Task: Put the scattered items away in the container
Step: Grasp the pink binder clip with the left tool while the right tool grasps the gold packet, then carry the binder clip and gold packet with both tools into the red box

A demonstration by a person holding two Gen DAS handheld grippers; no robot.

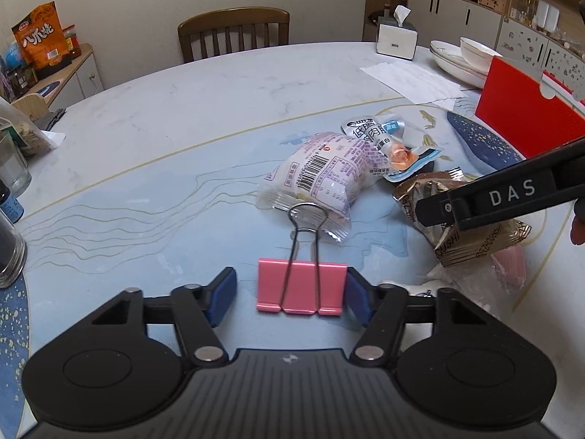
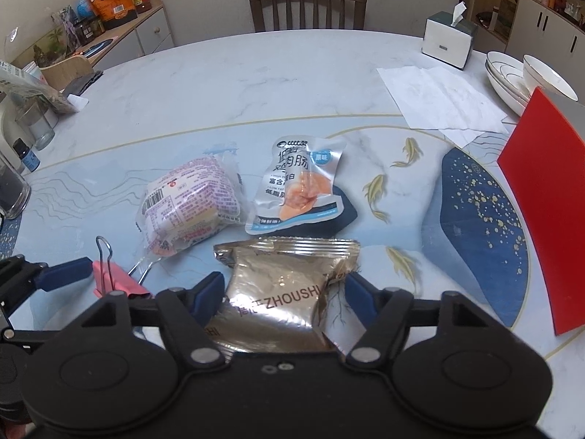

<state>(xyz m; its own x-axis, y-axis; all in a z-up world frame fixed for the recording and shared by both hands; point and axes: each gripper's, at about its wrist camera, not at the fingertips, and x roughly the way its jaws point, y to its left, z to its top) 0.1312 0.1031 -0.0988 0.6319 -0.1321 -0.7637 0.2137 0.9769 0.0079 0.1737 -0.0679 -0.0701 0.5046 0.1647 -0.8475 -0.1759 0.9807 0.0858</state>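
A pink binder clip (image 1: 301,287) lies on the table between the open blue pads of my left gripper (image 1: 290,298); the right pad touches it, the left pad stands apart. It also shows in the right wrist view (image 2: 113,278). My right gripper (image 2: 283,294) is open around a gold snack packet (image 2: 281,292), seen under the right gripper's body in the left wrist view (image 1: 457,226). A white and purple wrapped bun (image 1: 321,173) (image 2: 190,201) and a sausage pouch (image 1: 391,142) (image 2: 299,186) lie beyond. A red container (image 1: 526,106) (image 2: 548,212) stands at the right.
White papers (image 1: 409,78), a tissue box (image 1: 396,36) and stacked plates with a bowl (image 1: 464,58) sit at the far right. Glass jars and a small bottle (image 1: 11,183) stand at the left edge. A wooden chair (image 1: 234,33) is behind the table (image 1: 182,109).
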